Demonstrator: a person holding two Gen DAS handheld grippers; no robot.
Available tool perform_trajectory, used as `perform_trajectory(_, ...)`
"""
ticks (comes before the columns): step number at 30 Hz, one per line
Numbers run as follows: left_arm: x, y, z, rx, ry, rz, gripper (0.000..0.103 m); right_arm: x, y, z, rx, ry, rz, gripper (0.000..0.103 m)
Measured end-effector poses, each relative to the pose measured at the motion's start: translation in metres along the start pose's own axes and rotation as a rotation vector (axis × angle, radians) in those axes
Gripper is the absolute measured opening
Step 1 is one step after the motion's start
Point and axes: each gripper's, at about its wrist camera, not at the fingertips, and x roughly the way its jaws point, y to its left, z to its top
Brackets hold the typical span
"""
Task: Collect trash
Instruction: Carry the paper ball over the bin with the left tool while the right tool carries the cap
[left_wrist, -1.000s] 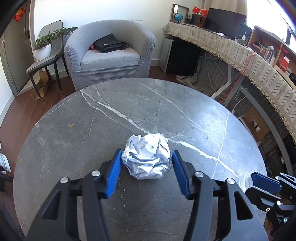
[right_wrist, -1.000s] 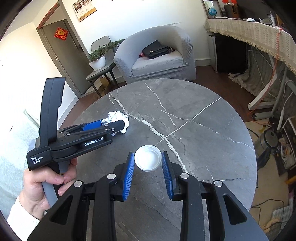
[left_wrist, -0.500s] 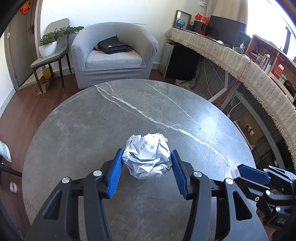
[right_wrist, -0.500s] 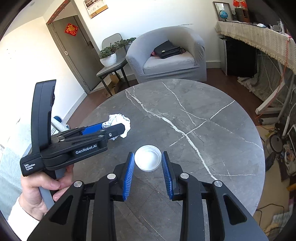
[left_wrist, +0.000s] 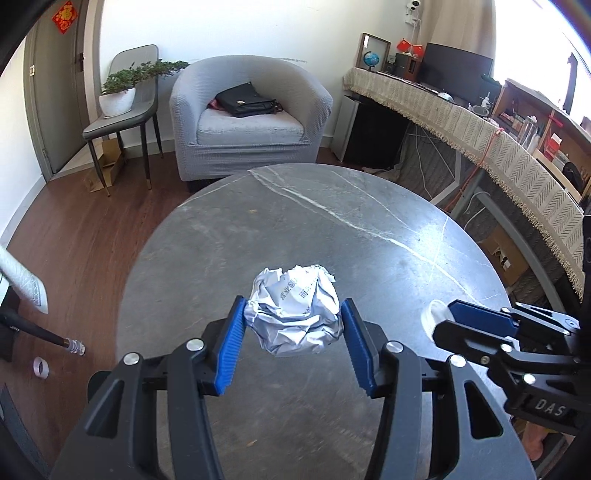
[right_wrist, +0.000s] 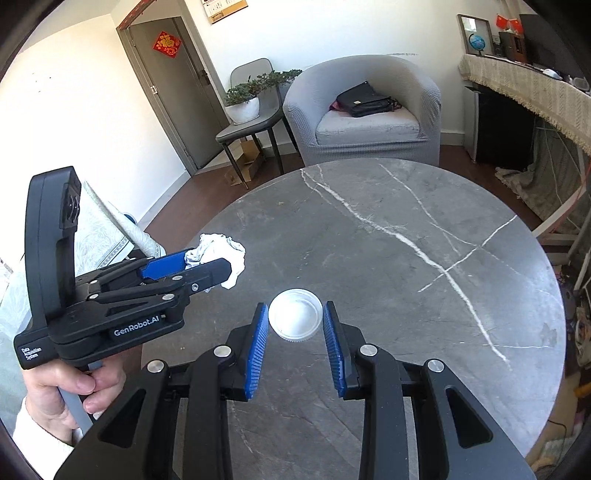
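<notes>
My left tongs (left_wrist: 291, 347) pinch a crumpled paper ball (left_wrist: 295, 314) between blue ribbed pads, jaws set wide because the wad is bulky and springy. My right tongs (right_wrist: 295, 347) clamp a small white lid (right_wrist: 295, 319), round and smooth with a ridged rim, gripped across its width so it can't slip. Both pieces hang clear above the bench (right_wrist: 406, 266), a round slab of grey stone veined in white, ready to carry off. Beyond stands a soft grey armchair (left_wrist: 251, 122).
</notes>
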Motion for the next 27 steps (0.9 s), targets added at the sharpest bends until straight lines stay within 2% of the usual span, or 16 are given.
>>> perform_trajectory(9,-0.042,0.051,-0.019,-0.012,-0.02,0.066,0.054,0.023,0.074,0.001,-0.109,0.011,0.046,0.031)
perform_trajectory(13,-0.055,0.085,-0.028,-0.05,-0.047,0.102,0.054,0.033,0.098,0.005,-0.143,0.004,0.068,0.031)
perform_trajectory(23,-0.062,0.16,-0.051,-0.147,-0.041,0.144,0.055,0.066,0.157,0.006,-0.237,0.029,0.128,0.031)
perform_trajectory(27,-0.057,0.194,-0.066,-0.206,-0.009,0.154,0.055,0.081,0.18,0.006,-0.267,0.044,0.15,0.031)
